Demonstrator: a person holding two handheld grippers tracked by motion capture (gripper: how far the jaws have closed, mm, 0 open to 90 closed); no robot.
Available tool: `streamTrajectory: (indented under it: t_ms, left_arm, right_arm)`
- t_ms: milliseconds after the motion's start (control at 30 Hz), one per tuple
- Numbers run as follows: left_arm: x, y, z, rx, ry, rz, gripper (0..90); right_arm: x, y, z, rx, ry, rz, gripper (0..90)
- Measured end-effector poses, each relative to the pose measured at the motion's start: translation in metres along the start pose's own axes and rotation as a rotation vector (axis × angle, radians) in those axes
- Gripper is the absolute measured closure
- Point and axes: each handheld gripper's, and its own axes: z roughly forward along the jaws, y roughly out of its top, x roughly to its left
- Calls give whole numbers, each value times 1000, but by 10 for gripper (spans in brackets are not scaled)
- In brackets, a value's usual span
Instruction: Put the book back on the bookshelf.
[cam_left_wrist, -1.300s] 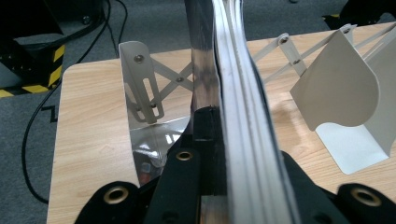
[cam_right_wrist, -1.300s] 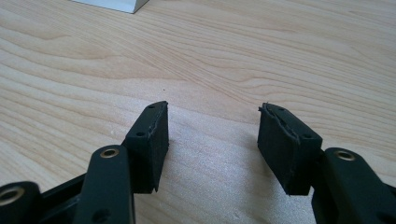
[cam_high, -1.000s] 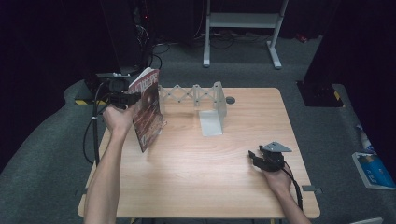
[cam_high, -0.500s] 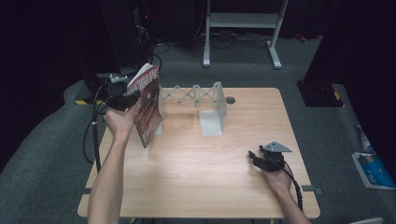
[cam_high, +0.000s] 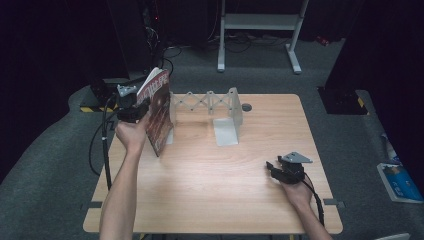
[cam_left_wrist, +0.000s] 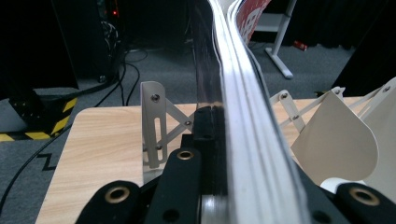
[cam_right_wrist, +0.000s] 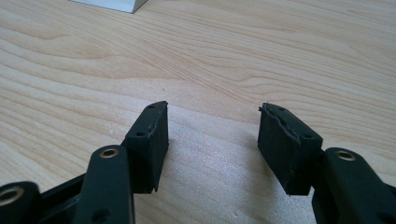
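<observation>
Left gripper (cam_high: 134, 111) fingers clench a red-covered book (cam_high: 159, 112) — title unreadable; right gripper (cam_high: 280, 170) fingers released.

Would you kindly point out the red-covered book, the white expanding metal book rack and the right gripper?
red-covered book (cam_high: 159, 116), high view, front cover.
white expanding metal book rack (cam_high: 235, 106), high view, right upright plate.
right gripper (cam_right_wrist: 212, 142), right gripper view, between its fingertips.

Bare forearms, 2 black grippers

Left gripper (cam_high: 134, 111), right gripper (cam_high: 281, 171): brass-ringed screw holes, grey 3-cornered plates, black trailing cables.

A blue booklet (cam_high: 398, 181) lies on grey carpet (cam_high: 60, 150).
</observation>
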Motion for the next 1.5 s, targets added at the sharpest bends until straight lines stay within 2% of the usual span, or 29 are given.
streamTrajectory:
  t_ms: [233, 300, 500, 567, 700, 833, 1033, 1267, 1500]
  left_arm:
    - [-8, -3, 3, -28, 11, 42, 840]
    - [-11, -5, 5, -45, 7, 40, 839]
    - [-12, -13, 10, -54, -10, 40, 838]
    - [-12, -12, 11, -36, -27, 50, 836]
    - [-12, -6, 9, 30, -30, 83, 830]
    - [-10, -3, 8, 71, -42, 82, 825]
    - [-2, 3, 8, 141, -33, 67, 818]
    - [7, 4, 9, 152, -22, 48, 812]
    - [15, 1, 10, 153, 13, 67, 780]
  right_arm:
    - [0, 0, 0, -1, 0, 1, 431]
    - [0, 0, 0, -1, 0, 1, 431]
    - [0, 0, 0, -1, 0, 0, 431]
    - [0, 0, 0, 0, 0, 0, 431]
    - [0, 0, 0, -1, 1, 0, 431]
    - [0, 0, 0, -2, 2, 0, 432]
    - [0, 0, 0, -1, 3, -1, 432]
    - [0, 0, 0, -1, 2, -1, 431]
    - [0, 0, 0, -1, 3, -1, 431]
